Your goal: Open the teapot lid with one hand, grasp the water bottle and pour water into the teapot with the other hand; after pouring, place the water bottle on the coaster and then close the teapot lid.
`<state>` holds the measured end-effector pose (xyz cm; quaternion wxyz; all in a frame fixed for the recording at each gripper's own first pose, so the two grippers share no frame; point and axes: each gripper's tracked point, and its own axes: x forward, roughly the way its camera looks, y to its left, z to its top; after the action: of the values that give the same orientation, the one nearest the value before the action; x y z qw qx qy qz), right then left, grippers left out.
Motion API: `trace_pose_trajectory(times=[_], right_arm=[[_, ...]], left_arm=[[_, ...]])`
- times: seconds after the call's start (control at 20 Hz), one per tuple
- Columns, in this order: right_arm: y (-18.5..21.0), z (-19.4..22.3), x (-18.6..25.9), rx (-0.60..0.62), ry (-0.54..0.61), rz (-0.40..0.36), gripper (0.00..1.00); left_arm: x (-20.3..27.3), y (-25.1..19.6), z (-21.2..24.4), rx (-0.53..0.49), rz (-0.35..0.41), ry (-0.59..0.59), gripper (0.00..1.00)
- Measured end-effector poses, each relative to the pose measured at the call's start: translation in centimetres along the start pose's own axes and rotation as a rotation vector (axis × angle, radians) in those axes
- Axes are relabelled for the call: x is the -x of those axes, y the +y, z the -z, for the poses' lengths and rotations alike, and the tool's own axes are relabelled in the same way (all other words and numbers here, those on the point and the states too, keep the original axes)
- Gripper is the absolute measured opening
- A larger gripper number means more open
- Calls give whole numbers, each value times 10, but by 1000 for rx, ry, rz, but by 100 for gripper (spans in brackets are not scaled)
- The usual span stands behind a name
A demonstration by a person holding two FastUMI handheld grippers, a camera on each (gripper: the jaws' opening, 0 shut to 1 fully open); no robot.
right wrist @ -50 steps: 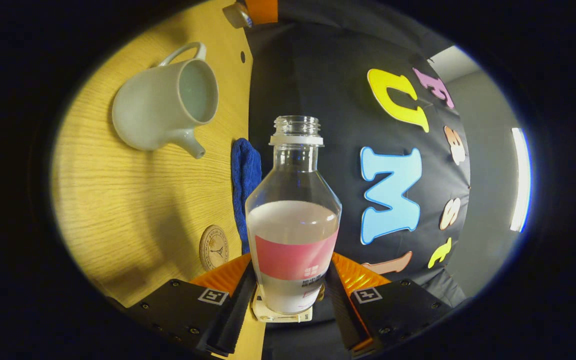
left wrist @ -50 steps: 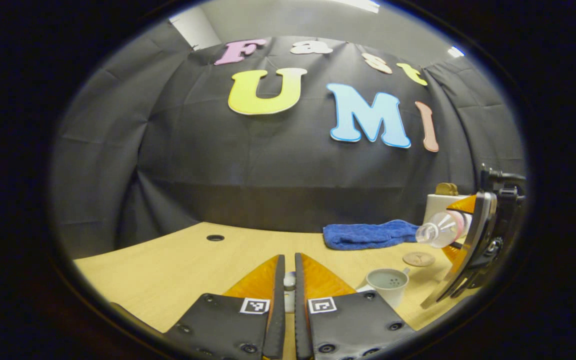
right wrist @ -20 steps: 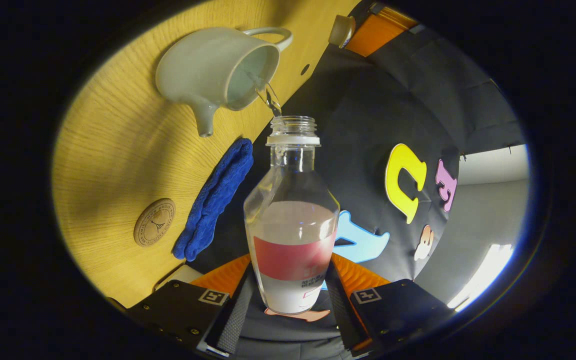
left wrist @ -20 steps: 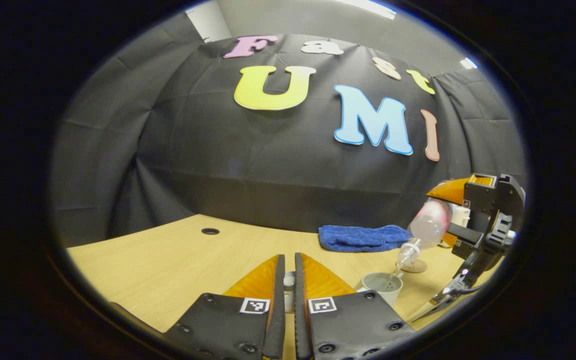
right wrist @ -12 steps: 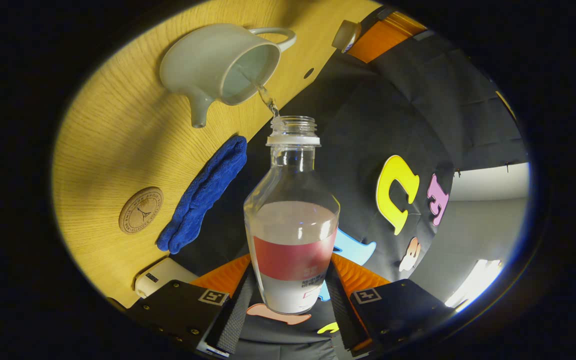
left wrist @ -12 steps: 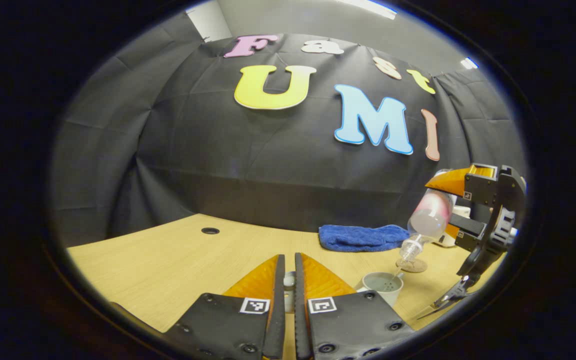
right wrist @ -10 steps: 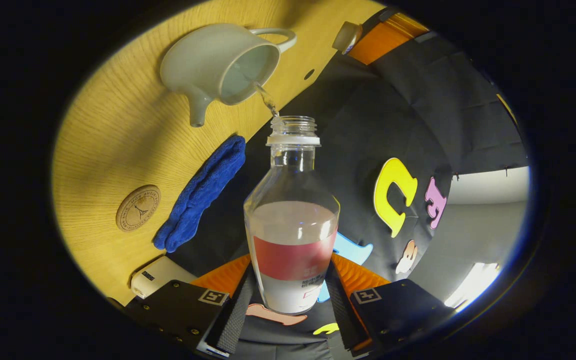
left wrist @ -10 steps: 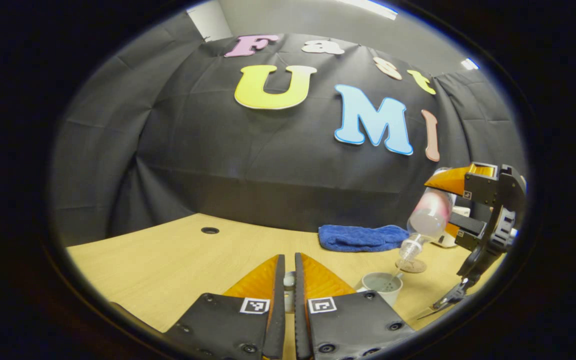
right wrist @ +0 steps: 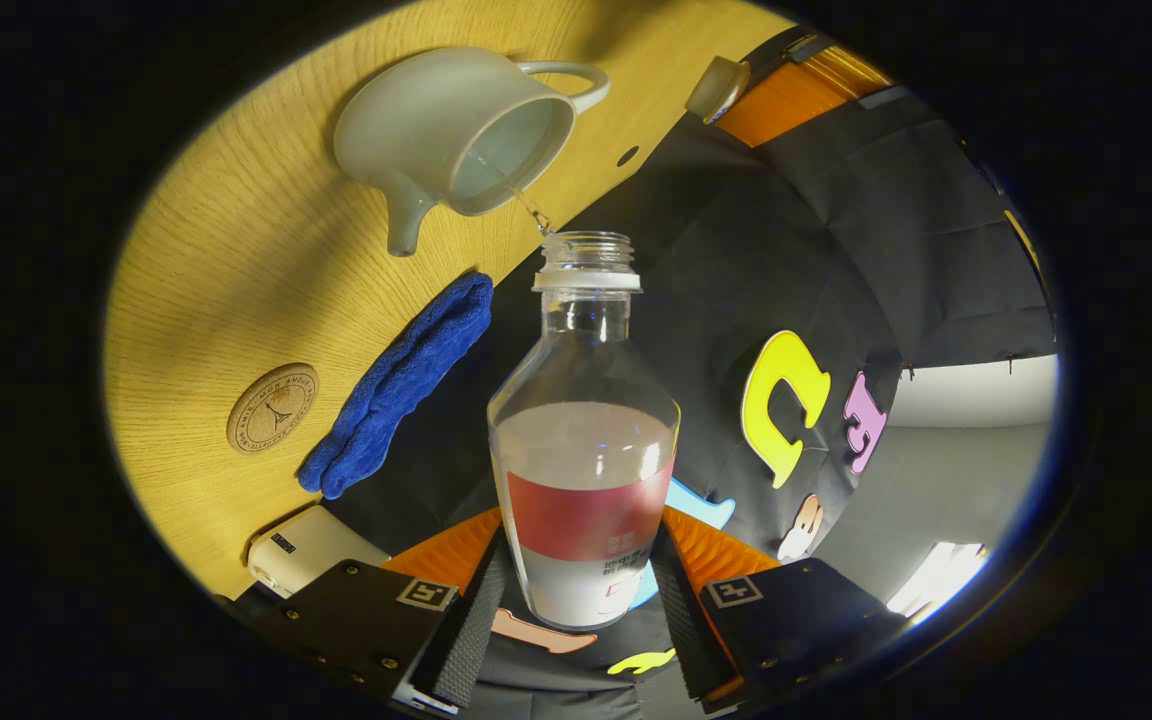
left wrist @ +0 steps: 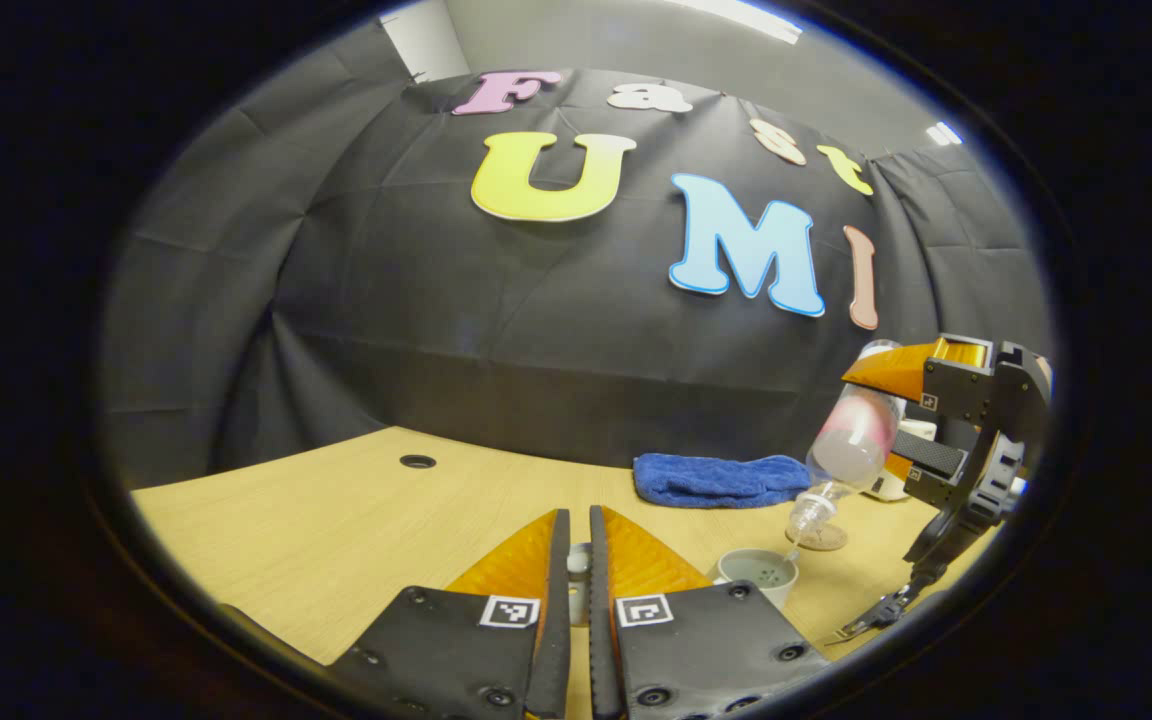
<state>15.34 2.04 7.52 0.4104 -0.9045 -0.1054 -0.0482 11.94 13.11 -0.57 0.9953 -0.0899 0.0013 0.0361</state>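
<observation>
Step in hand: I judged this to be the pour itself; coaster placement and lid closing were not yet done.

Right gripper (right wrist: pixel 581 590): I had both fingers clamped on the labelled lower body of the clear plastic water bottle (right wrist: pixel 584 440), tipped neck-down so that the mouth sat above the pot opening. In the left gripper view the same bottle (left wrist: pixel 841 455) hung at the far right over the pot.

Stream: a thin thread of water ran from the bottle mouth into the pale glazed ceramic teapot (right wrist: pixel 451 135); I kept the tilt shallow, presumably to hold the stream inside the rim.

Teapot: it stood uncovered on the light wooden table (right wrist: pixel 236 300), its spout pointing towards the cloth.

Left gripper (left wrist: pixel 578 570): the fingers were nearly together on the small pale lid knob (left wrist: pixel 577 560); I held the lid off to the left of the pot, clear of the pour.

Round cork coaster (right wrist: pixel 273 407): it lay just beyond the teapot, beside the folded blue towel (right wrist: pixel 401 380), ready to receive the bottle.

White box (right wrist: pixel 311 550): it sat at the right, beyond the coaster.

Risk: I judged that a steeper tilt could splash water over the rim.
</observation>
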Motion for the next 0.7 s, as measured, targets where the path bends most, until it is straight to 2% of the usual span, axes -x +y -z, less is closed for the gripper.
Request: trace_pose_trajectory(times=[0.2, 0.35, 0.4, 0.7], right_arm=[[1, 1, -1, 6, 1, 3, 75], [9, -1, -2, -39, -3, -26, 78], [11, -1, -2, -62, -2, -38, 75], [38, 0, -1, -345, 38, -141, 76]], left_arm=[[0, -1, 1, 4, 3, 3, 14], [-2, -1, 3, 3, 2, 9, 14], [-2, -1, 4, 3, 1, 10, 14], [-2, 2, 5, 3, -4, 8, 14]])
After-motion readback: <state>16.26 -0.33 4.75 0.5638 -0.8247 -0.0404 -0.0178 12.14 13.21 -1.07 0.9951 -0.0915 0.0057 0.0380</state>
